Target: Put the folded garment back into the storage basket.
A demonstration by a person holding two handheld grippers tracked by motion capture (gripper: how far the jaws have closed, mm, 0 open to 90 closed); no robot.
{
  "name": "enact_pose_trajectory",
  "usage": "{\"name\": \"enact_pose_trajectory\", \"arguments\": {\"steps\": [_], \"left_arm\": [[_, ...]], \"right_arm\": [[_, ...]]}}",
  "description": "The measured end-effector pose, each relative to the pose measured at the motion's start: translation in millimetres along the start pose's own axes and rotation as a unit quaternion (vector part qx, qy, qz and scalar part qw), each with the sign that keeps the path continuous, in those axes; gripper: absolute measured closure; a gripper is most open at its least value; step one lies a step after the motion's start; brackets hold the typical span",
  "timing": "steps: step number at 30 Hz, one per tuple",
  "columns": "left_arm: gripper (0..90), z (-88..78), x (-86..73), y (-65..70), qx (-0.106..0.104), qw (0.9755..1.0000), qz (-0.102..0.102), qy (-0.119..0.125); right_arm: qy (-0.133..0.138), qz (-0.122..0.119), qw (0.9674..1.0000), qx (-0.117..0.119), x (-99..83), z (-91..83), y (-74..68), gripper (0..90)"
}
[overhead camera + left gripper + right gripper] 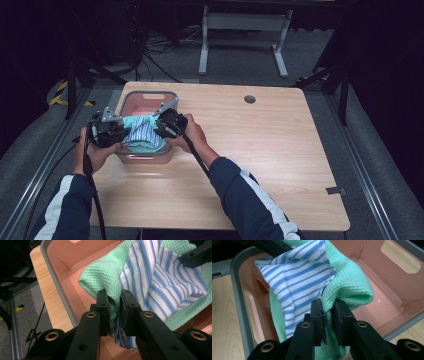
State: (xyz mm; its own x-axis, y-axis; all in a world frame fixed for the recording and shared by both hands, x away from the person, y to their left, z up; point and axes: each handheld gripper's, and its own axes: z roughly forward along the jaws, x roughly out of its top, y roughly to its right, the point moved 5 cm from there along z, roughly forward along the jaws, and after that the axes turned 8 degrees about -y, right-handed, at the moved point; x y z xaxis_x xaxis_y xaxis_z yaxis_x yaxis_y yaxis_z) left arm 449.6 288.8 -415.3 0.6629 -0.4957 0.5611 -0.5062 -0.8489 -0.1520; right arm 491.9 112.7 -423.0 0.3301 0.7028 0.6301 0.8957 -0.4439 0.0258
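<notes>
My jaws hide the pinched folds of the green waffle-weave cloth [105, 275]. That cloth and the blue-striped white fabric [299, 282] cover much of the pink plastic basin's [150, 98] floor.

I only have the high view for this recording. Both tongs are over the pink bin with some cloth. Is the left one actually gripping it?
Observer: Yes. In the left gripper view the left tongs pinch a fold of the green waffle cloth together with the striped cloth.
Operator: And the right one?
Observer: The right tongs clamp the green cloth's edge, with the striped cloth lying just beside the jaws.
Operator: Anything else in the bin?
Observer: The part of the pink bin floor that shows is bare.
</notes>
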Motion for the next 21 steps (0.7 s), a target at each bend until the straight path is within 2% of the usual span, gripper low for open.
{"name": "enact_pose_trajectory", "arguments": {"steps": [4, 10, 15, 17, 21], "left_arm": [[72.2, 0.2, -0.8, 1.0, -0.001, 1.0000, 0.003, 0.006], [69.1, -2.0, 0.9, 6.0, -0.003, 0.9999, 0.010, 0.004], [67.8, -2.8, 2.7, 12.0, -0.003, 0.9998, 0.019, 0.012], [67.6, -3.9, 2.5, 14.4, -0.004, 0.9998, 0.019, 0.008], [68.1, -5.3, 0.8, 19.4, -0.005, 0.9997, 0.020, 0.016]], "right_arm": [[-0.001, 0.002, 1.0000, 0.003, -0.8, -0.2, 0.1, 76.4], [-0.003, -0.007, 1.0000, 0.002, -1.1, -3.1, -2.4, 76.4], [-0.002, -0.009, 1.0000, 0.001, -2.2, -5.6, -4.2, 75.4], [-0.001, -0.008, 1.0000, 0.001, -3.4, -7.2, -4.2, 75.4], [-0.001, -0.013, 0.9999, 0.004, -8.2, -11.8, -5.8, 76.2]]}}
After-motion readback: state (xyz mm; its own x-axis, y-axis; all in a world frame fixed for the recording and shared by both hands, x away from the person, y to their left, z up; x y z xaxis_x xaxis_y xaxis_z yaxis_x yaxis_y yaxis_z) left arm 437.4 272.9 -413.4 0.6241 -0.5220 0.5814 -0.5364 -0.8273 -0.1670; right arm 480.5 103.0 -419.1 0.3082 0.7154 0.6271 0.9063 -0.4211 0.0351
